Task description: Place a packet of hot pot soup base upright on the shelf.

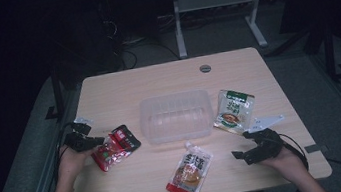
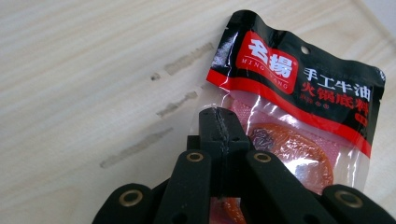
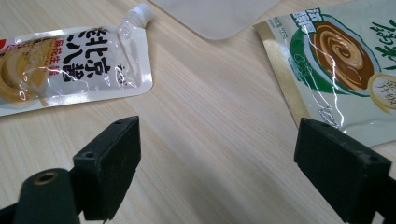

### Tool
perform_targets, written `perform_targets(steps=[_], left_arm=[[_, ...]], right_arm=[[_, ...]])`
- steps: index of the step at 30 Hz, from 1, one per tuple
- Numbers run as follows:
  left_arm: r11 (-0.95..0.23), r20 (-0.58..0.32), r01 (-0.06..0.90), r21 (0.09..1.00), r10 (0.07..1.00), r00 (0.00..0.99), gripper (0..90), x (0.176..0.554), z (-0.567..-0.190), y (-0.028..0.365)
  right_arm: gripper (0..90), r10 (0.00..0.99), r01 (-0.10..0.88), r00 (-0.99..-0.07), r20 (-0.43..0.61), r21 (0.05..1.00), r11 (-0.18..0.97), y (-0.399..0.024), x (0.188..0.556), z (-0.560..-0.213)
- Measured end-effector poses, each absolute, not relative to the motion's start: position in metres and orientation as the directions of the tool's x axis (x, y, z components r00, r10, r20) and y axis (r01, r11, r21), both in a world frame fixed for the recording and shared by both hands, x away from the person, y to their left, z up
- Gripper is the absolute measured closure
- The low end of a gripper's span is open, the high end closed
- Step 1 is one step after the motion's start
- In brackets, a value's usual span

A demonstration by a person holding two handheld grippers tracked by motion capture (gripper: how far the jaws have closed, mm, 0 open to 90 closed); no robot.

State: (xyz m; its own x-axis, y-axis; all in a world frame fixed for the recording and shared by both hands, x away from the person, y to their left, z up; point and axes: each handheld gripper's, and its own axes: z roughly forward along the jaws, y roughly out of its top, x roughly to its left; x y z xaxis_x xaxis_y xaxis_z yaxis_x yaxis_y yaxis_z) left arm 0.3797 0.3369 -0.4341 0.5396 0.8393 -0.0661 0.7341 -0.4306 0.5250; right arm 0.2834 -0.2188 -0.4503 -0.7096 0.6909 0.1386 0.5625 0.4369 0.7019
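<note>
A red and black sauce packet [image 1: 117, 145] lies on the left of the wooden table [image 1: 135, 181]. My left gripper [image 1: 96, 142] is shut on its near edge. In the left gripper view the two jaws [image 2: 218, 116] meet on the clear strip of the packet [image 2: 303, 79]. My right gripper [image 1: 241, 145] stands open at the right front, low over bare wood. Its jaws [image 3: 219, 144] are wide apart with nothing between them. A spouted pouch [image 3: 70, 65] lies to one side of them and a green and white pouch [image 3: 341, 60] to the other.
A clear plastic tub [image 1: 144, 122] stands mid-table, its corner [image 3: 219, 14] just beyond the right gripper. The spouted pouch [image 1: 189, 170] lies near the front edge, the green pouch [image 1: 233, 110] right of the tub. Table legs and cables stand beyond the far edge.
</note>
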Motion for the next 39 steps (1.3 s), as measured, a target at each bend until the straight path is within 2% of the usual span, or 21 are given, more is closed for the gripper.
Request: perform_targets(steps=[27, 33, 39], left_arm=[[-0.58, -0.125, 0.654, 0.486, 0.694, 0.709, 90.0, 0.335, -0.434, 0.288], [-0.563, -0.131, 0.637, 0.527, 0.687, 0.715, 89.9, 0.331, -0.426, 0.284], [-0.518, -0.12, 0.63, 0.578, 0.71, 0.694, 89.9, 0.31, -0.412, 0.297]], right_arm=[[14.3, 0.687, 0.555, -0.715, 0.132, 0.705, 0.442, -0.217, 0.284, -0.451], [14.7, 0.695, 0.542, -0.71, 0.112, 0.717, 0.438, -0.218, 0.282, -0.45], [14.7, 0.691, 0.531, -0.716, 0.101, 0.721, 0.445, -0.214, 0.278, -0.448]])
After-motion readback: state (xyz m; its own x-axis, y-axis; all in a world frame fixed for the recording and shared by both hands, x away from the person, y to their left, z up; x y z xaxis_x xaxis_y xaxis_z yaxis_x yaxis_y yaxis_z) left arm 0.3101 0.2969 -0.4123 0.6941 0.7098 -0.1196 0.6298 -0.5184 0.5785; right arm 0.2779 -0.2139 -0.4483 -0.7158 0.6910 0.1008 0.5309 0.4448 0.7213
